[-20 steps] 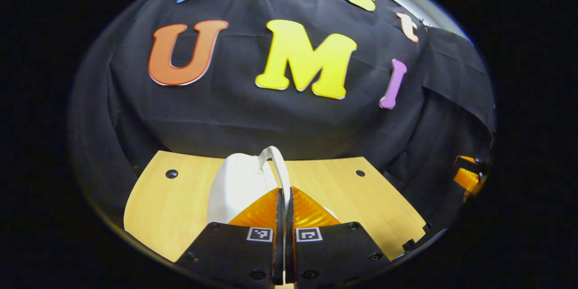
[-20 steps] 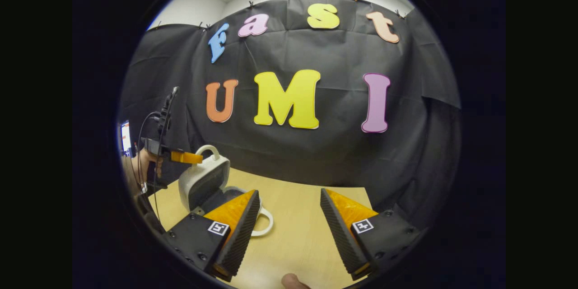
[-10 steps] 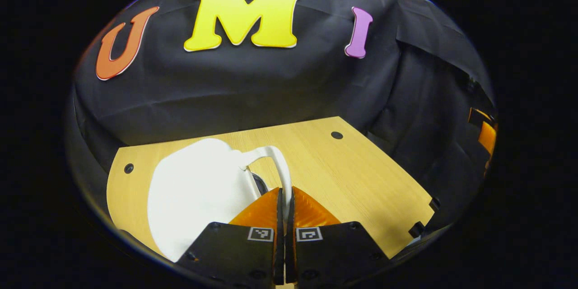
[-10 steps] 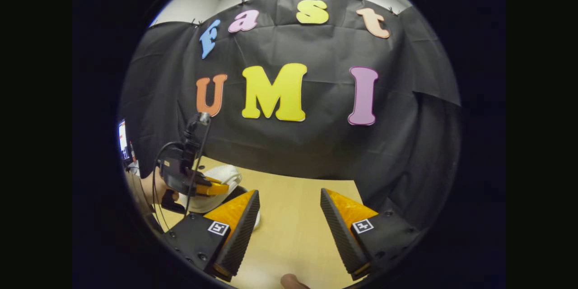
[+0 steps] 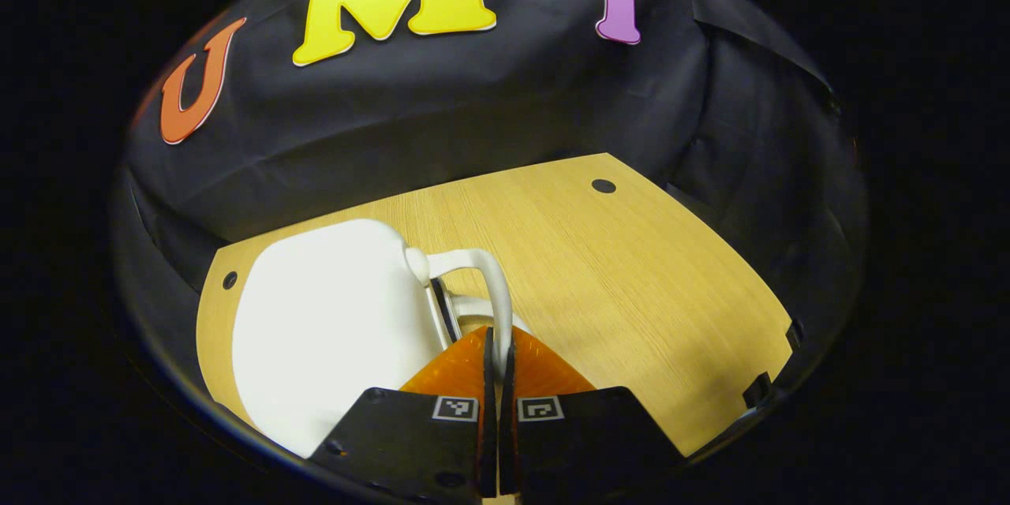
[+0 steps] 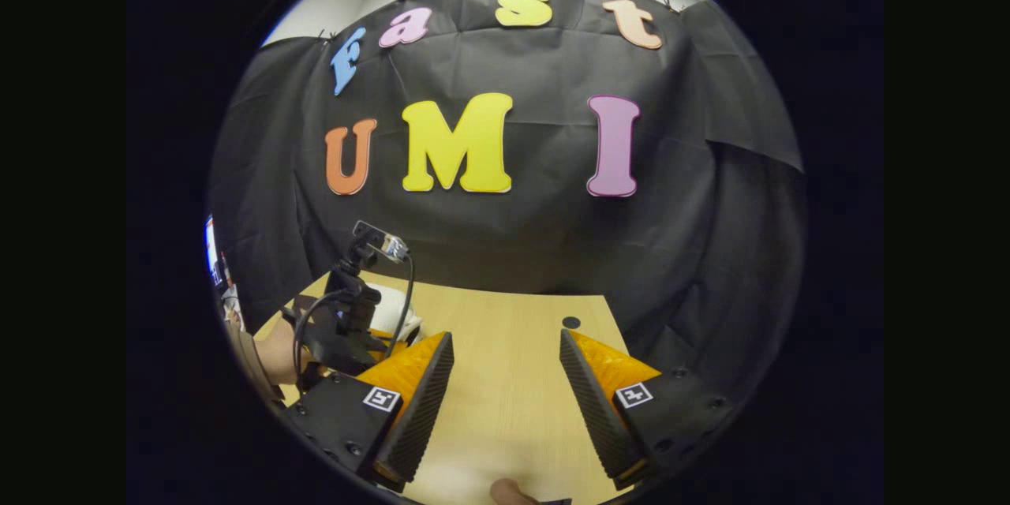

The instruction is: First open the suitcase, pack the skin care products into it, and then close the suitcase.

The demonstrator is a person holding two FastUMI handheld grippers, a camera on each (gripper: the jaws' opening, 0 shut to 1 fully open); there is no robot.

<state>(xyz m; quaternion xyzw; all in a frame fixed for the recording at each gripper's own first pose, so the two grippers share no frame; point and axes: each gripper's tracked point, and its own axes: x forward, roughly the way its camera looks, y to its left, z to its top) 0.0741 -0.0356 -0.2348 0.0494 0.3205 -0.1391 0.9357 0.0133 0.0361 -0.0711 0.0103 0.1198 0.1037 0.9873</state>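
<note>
With the white suitcase (image 5: 331,323) lying lid-down at lower left of the table (image 5: 631,284), closing looks nearly done: the left gripper (image 5: 496,343) pinches its handle (image 5: 493,292), the right gripper (image 6: 505,379) gapes empty.

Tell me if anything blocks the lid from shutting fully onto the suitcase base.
Nothing visible does. The left hand-held gripper is shut on the lid handle, and the white suitcase lid lies nearly flat, with only a thin dark seam showing at the handle side.

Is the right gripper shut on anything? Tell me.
No: in the right gripper view the right gripper stands open over the bare table.
</note>
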